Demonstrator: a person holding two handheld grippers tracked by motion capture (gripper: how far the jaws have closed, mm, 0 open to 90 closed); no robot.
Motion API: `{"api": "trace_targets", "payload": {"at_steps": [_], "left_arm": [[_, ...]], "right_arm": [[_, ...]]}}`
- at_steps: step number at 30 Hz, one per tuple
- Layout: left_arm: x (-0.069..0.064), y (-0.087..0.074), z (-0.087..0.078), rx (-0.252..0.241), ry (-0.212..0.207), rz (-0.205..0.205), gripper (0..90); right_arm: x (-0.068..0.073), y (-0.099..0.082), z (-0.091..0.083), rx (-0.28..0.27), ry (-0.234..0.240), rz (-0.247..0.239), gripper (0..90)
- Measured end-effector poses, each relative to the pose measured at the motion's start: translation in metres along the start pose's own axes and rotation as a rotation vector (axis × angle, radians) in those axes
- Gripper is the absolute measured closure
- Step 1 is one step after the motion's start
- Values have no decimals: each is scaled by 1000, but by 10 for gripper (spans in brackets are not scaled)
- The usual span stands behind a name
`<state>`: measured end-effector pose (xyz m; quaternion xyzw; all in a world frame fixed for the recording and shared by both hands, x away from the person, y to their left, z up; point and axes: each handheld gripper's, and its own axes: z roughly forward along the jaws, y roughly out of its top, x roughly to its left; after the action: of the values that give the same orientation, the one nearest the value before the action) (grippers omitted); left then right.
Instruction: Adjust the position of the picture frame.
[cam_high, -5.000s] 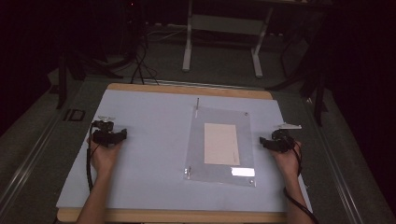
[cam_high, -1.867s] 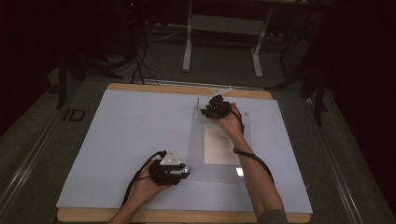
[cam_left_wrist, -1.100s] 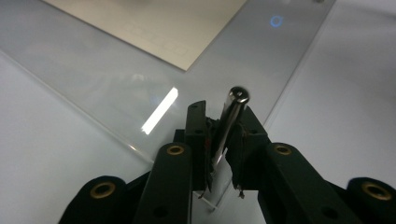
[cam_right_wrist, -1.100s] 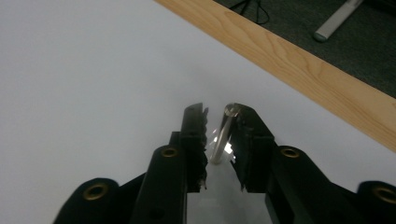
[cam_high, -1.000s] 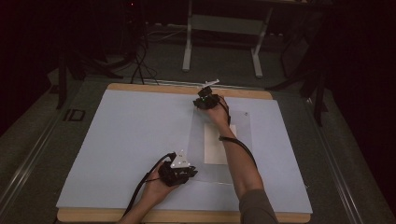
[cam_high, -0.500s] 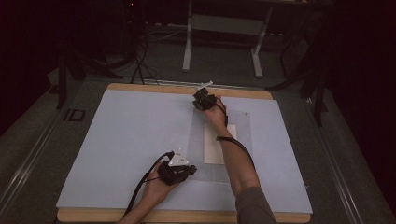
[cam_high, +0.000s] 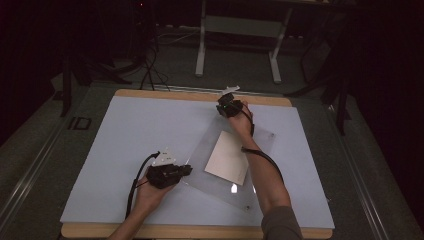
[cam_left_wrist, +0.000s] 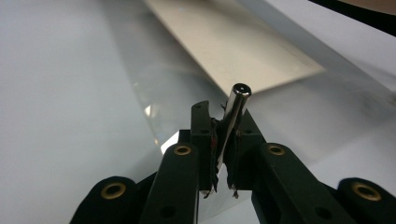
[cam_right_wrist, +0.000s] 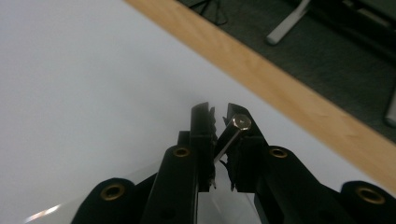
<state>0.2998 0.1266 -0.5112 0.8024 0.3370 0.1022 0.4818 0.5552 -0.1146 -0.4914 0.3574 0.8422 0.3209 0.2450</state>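
High view: left gripper (cam_high: 187, 170) low on the counter (cam_high: 125, 130), at the 8 o'clock corner of a clear sheet (cam_high: 200, 150); right gripper (cam_high: 223, 101) at the sheet's 12 o'clock corner, close to the wooden edge (cam_high: 165, 94) of the counter. Sheet turned askew on the pale mat, with a cream paper (cam_high: 229, 157) near its middle.

Left gripper view: fingers (cam_left_wrist: 201, 126) clenched on a short metal pin (cam_left_wrist: 236, 105), almost no gap left, pads pressing it from both sides. Pin tilted toward 1 o'clock, its round end clear above the fingertips; clear sheet and paper just beyond, toward 12 o'clock.

Right gripper view: fingers (cam_right_wrist: 201, 128) nearly together, just now closing, grasping a second metal pin (cam_right_wrist: 232, 131) that leans against the right-hand pad, round end toward 1 o'clock. Corner of the sheet below the fingers; wooden edge near, running from 11 to 4 o'clock, dark floor past it.

Room to move, high view: wide bare mat from 9 to 11 o'clock of the sheet, a narrower strip at 3 o'clock, some bare mat at 6 o'clock before the near rim. Little margin at 12 o'clock, between right gripper and wooden edge. Right forearm (cam_high: 262, 170) across the sheet's 4 o'clock side.
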Motion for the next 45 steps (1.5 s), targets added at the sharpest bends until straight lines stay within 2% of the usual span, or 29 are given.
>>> {"api": "trace_targets", "payload": {"at_steps": [5,8,9,10,12,16,17,20,23,24,25,26,27,29,30,33,35,36,38,40,42,43,45], "left_arm": [[14,4,-13,-41,35,-23,827],[25,7,-19,-47,59,-34,825],[25,7,-19,-47,59,-34,824],[32,11,-23,-48,77,-27,822],[39,14,-27,-45,102,-25,821],[56,20,-34,-68,131,-65,815],[64,23,-36,-68,127,-81,811],[79,28,-36,-52,155,-88,809],[84,30,-35,-45,166,-88,809],[97,35,-34,-34,186,-103,808],[103,37,-33,-30,193,-111,808],[113,41,-31,-20,218,-124,808],[113,41,-31,-20,218,-124,808],[122,45,-27,-10,229,-128,808],[132,48,-22,1,239,-140,808],[146,54,-11,16,258,-170,805],[146,54,-11,16,258,-170,805],[157,55,2,51,264,-202,804],[160,52,13,71,272,-212,804],[162,47,24,102,281,-227,806],[163,40,34,134,295,-244,811],[164,36,36,120,293,-246,815],[167,31,34,80,265,-284,804]], "right_arm": [[-8,-3,-20,-16,-23,24,821],[-13,-10,-31,-24,-35,43,822],[-13,-10,-31,-24,-35,43,822],[-15,-15,-39,-35,-46,71,825],[-15,-18,-46,-46,-54,78,826],[-15,-26,-61,-55,-59,92,826],[-15,-28,-64,-54,-54,99,829],[-14,-31,-74,-54,-59,108,834],[-14,-32,-78,-57,-64,116,836],[-13,-37,-86,-38,-45,128,843],[-12,-39,-88,-29,-38,124,843],[-10,-41,-91,-30,-35,122,846],[-9,-42,-94,-30,-30,129,848],[-8,-44,-99,-23,-26,137,854],[-7,-46,-102,-20,-20,146,854],[-2,-53,-109,-2,-16,145,855],[0,-56,-111,3,-16,138,855],[2,-62,-113,12,-9,143,855],[3,-68,-110,20,-16,131,855],[0,-76,-102,43,0,160,854],[-3,-90,-87,71,27,193,854],[-4,-96,-80,72,39,207,854],[-5,-101,-77,44,49,227,853]]}}
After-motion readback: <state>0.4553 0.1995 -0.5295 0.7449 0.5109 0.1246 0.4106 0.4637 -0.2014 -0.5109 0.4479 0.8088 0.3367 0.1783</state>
